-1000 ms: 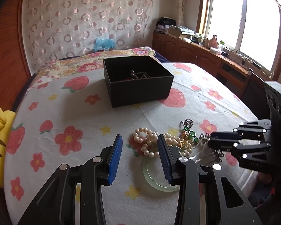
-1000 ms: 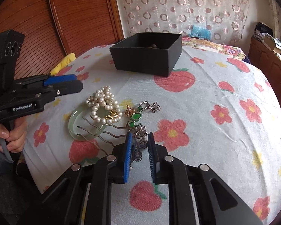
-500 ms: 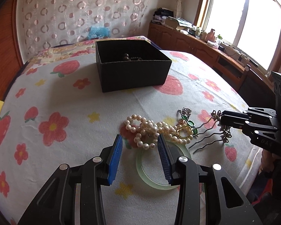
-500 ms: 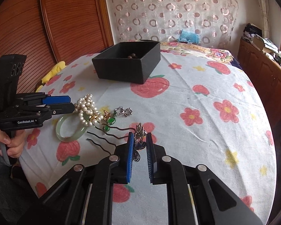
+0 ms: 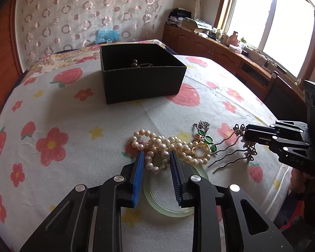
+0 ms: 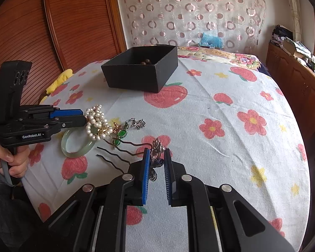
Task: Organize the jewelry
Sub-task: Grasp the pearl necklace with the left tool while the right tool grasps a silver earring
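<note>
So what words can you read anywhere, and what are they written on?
"GenRobot.AI": white print on the side of the left gripper, seen from the right wrist.
"D A S": faint raised letters on the right gripper body, seen from the left wrist; possibly incomplete.
Nothing else is readable.

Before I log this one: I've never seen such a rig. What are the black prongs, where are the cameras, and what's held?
There is no robot: a person's hand squeezes a two-finger gripper, one per hand. Each picture comes from a camera on one gripper, looking along its blue-padded fingers. On the flowered cloth lie a pearl strand, a green bangle, green-stone pieces and a wavy hairpin; a black box stands behind. The left gripper has just been closing onto the pearls. The right gripper pinches the hairpin's ornament.
</note>
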Tool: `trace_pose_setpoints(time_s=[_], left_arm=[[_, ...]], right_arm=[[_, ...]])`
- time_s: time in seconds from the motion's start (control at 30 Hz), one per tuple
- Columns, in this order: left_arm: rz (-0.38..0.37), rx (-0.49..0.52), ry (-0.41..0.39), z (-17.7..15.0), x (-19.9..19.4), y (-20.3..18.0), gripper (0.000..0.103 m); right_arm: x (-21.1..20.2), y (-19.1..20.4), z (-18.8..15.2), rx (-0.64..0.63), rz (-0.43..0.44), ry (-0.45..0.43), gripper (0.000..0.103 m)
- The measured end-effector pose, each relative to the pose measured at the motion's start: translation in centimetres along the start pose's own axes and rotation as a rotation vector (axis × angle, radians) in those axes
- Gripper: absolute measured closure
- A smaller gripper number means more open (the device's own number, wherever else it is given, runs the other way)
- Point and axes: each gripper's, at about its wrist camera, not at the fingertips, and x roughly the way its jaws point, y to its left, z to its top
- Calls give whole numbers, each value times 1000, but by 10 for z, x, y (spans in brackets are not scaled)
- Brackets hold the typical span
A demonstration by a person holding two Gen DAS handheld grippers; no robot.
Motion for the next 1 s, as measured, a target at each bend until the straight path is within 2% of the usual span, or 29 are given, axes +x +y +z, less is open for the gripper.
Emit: trace_pose_setpoints(time_s=[0.37, 0.77, 0.83, 0.87, 1.0], left_arm=[[40, -5, -133, 13, -41, -5, 83], [55, -20, -207, 36, -63, 0, 83], [59, -18, -222, 42, -66, 0, 88], [59, -17, -227, 44, -68, -1, 95], [63, -4, -248, 53, -73, -3, 96]], right_arm=[[-6, 0, 6, -16, -17, -22, 89], [-10, -5, 16, -17, -10, -41, 93], [-9, -5, 16, -22, -9, -43, 94], [-9, -4, 17, -21, -11, -48, 94], [-13, -4, 20, -22, -13, -68, 94]])
